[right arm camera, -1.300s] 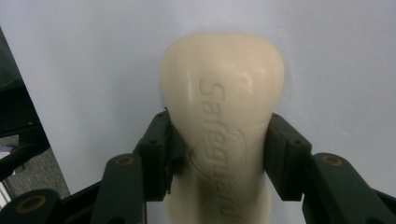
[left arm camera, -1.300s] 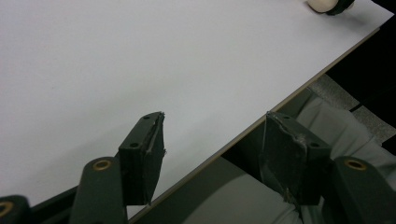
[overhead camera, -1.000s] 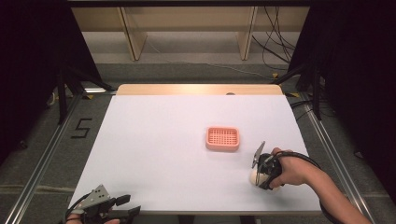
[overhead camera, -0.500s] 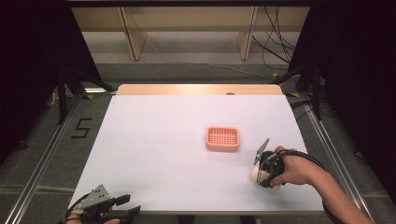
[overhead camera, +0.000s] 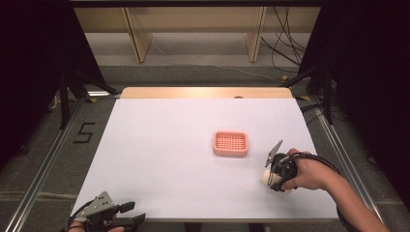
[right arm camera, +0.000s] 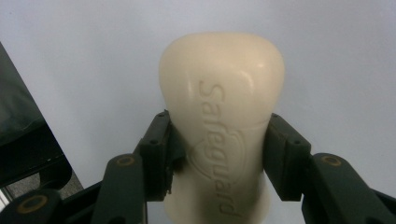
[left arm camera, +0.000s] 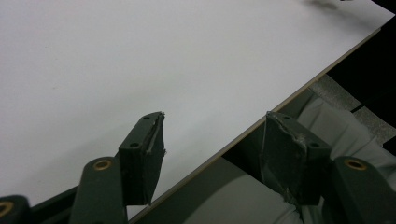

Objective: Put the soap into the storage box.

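Gripping: your right gripper [right arm camera: 217, 154] jaws clamp the cream embossed soap bar [right arm camera: 222, 107], lower right.
Idling: your left gripper [left arm camera: 215, 149] jaws gape wide, empty, lower left.

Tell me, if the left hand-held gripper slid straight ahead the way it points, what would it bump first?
Probably nothing: the left hand-held gripper points across the bare white table along its near edge, though depth is hard to judge.

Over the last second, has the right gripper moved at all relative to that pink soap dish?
No, barely if at all: the right gripper, shut on the soap bar, stays just right of and nearer than the pink soap dish.
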